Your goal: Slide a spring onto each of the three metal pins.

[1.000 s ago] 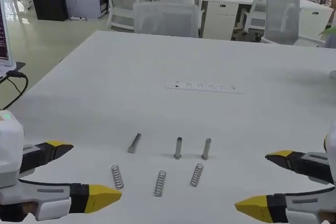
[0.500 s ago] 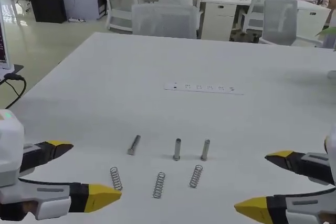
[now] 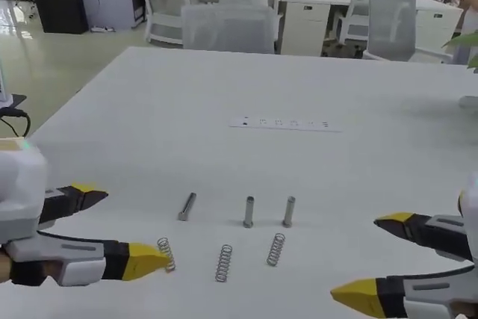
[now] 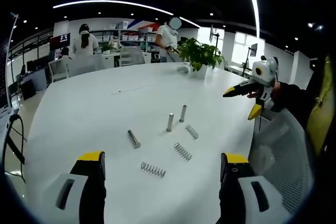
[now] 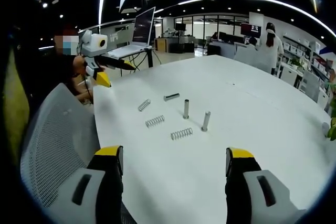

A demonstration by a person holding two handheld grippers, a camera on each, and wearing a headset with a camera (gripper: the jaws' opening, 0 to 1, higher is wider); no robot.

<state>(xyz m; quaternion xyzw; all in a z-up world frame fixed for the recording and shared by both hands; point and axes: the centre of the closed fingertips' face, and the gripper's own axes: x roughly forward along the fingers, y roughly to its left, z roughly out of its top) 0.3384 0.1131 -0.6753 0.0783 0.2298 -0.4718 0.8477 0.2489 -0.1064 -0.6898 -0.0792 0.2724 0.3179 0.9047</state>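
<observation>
Left gripper (image 3: 136,227) has crept in, jaws spread wide, lower tip now at the left spring (image 3: 163,246) | lying pin (image 3: 187,206) just beyond | middle spring (image 3: 223,262) and right spring (image 3: 275,249) flat, near side of left upright pin (image 3: 249,212) and right upright pin (image 3: 289,211) | right gripper (image 3: 355,255) gaping, well apart from all.

Three short, silver-grey metal pins form a row in the lower middle of the head view. The left pin (image 3: 187,206) lies on its side, slanting up to the right. The middle pin (image 3: 249,211) and the right pin (image 3: 289,211) stand upright, near each other. Just below the row, toward the bottom edge, three small coiled steel-wire springs lie flat, none on a pin: the left spring (image 3: 166,253), the middle spring (image 3: 223,262) and the right spring (image 3: 275,249), each apart from its neighbours.
</observation>
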